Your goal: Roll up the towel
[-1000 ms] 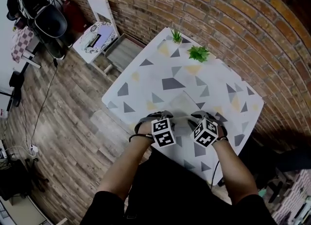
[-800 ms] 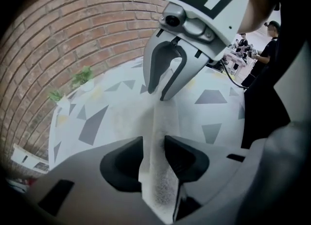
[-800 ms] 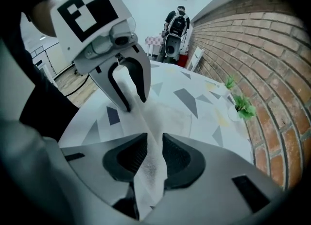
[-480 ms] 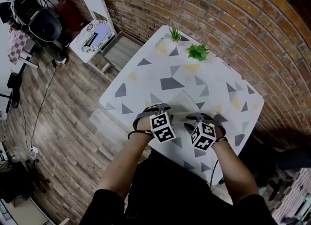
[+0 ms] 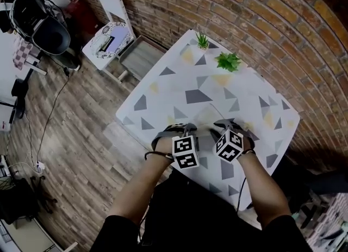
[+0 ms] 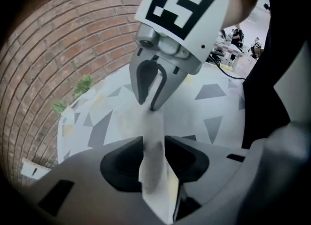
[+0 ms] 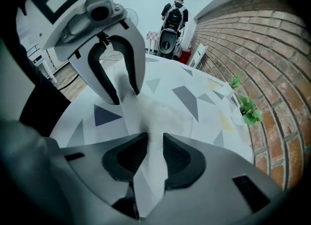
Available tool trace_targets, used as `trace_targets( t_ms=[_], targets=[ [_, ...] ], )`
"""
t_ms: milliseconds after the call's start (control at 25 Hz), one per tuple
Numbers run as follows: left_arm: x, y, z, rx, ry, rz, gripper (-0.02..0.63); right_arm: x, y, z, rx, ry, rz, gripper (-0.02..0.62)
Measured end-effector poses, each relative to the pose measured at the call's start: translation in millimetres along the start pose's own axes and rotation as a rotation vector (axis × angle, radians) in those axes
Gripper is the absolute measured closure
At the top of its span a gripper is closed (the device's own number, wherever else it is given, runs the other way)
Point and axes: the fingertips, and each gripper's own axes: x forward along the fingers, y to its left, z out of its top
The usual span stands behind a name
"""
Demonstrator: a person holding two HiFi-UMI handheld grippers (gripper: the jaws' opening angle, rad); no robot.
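Observation:
A white towel (image 5: 208, 116) lies flat on the patterned table (image 5: 163, 90), and its near edge is lifted by both grippers. My left gripper (image 5: 181, 130) (image 6: 153, 144) is shut on that edge; the cloth runs up between its pads as a folded strip (image 6: 151, 136). My right gripper (image 5: 228, 127) (image 7: 154, 146) is shut on the same edge a little to the right, with the towel (image 7: 155, 117) pinched between its pads. Each gripper shows in the other's view, the right gripper (image 6: 150, 80) and the left gripper (image 7: 114, 68), close together just above the towel.
Two small green potted plants (image 5: 228, 60) (image 5: 202, 41) stand at the table's far edge by the brick wall (image 5: 261, 22). A white chair (image 5: 111, 33) and a black stroller (image 5: 41, 19) stand on the wooden floor at the left.
My right gripper has moved a little farther over the table with the towel's edge in it. The left gripper has hardly moved and keeps its hold.

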Motion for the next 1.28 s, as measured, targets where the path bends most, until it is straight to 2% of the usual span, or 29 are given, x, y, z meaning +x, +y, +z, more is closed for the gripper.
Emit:
trace_targets(
  t_ms=[240, 520, 600, 680, 880, 1280],
  targets=[
    [11.8, 20.1, -9.7, -0.050, 0.012, 0.034, 0.456, -5.1, -14.6, 13.4, 0.015, -0.030, -0.043, 0.476],
    [14.5, 48.7, -14.3, -0.089, 0.012, 0.054, 0.456, -10.1, -2.2, 17.7, -0.008, -0.056, 0.007, 0.480],
    [15.0, 54.6, -14.5, -0.101, 0.008, 0.049, 0.456, -4.2, -1.8, 14.1, -0.003, -0.038, 0.013, 0.470],
    [15.8, 57.7, -14.4, -0.106, 0.004, 0.043, 0.456, 2.8, -3.3, 9.8, 0.004, -0.017, 0.015, 0.424],
    [17.5, 54.9, -14.9, -0.092, 0.011, 0.013, 0.456, 15.2, -4.8, 6.2, 0.002, 0.020, 0.023, 0.416],
    [15.8, 20.9, -22.8, -0.113, 0.039, -0.043, 0.466, 8.4, 14.6, -0.6, -0.007, 0.016, 0.046, 0.465]
  ],
)
